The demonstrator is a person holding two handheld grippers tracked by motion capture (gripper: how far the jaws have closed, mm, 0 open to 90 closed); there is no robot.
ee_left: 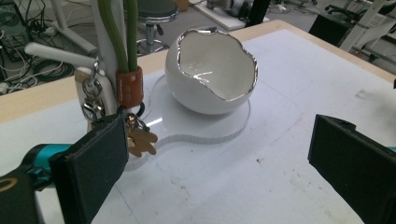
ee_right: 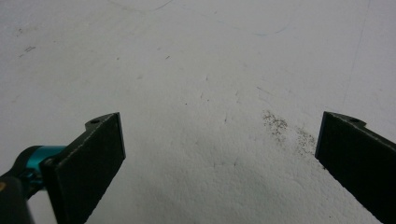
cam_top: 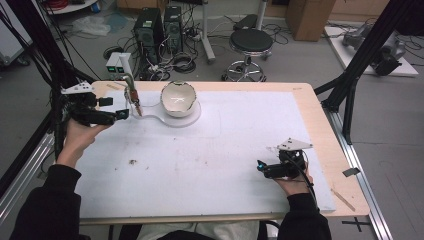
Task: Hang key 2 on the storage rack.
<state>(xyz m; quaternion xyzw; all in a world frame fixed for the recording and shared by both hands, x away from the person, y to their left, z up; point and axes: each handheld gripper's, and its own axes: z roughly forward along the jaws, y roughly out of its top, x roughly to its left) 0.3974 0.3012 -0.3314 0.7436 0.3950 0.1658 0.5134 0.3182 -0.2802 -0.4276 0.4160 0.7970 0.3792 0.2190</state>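
Observation:
A white egg-shaped bowl [cam_top: 178, 99] [ee_left: 210, 74] with a silver broken-shell rim stands on a clear acrylic base [cam_top: 189, 120] [ee_left: 210, 133] at the table's far side. Left of it a bunch of keys [cam_top: 135, 102] [ee_left: 105, 100] hangs on a green strap [ee_left: 123, 37] with a brown band, a white fob and a gold charm [ee_left: 140, 141]. My left gripper [cam_top: 116, 108] [ee_left: 219, 172] is open, its left jaw close beside the keys with nothing between the jaws. Over the bare white mat at front right, my right gripper [cam_top: 262, 166] [ee_right: 219, 163] is open too.
A white mat [cam_top: 225, 150] covers most of the wooden table [cam_top: 320, 125]. Small dirt smudges [cam_top: 133, 161] [ee_right: 285, 128] mark it. Black frame posts [cam_top: 350, 85] stand at the table's right and left. A stool [cam_top: 251, 42] and computer towers [cam_top: 160, 25] are on the floor behind.

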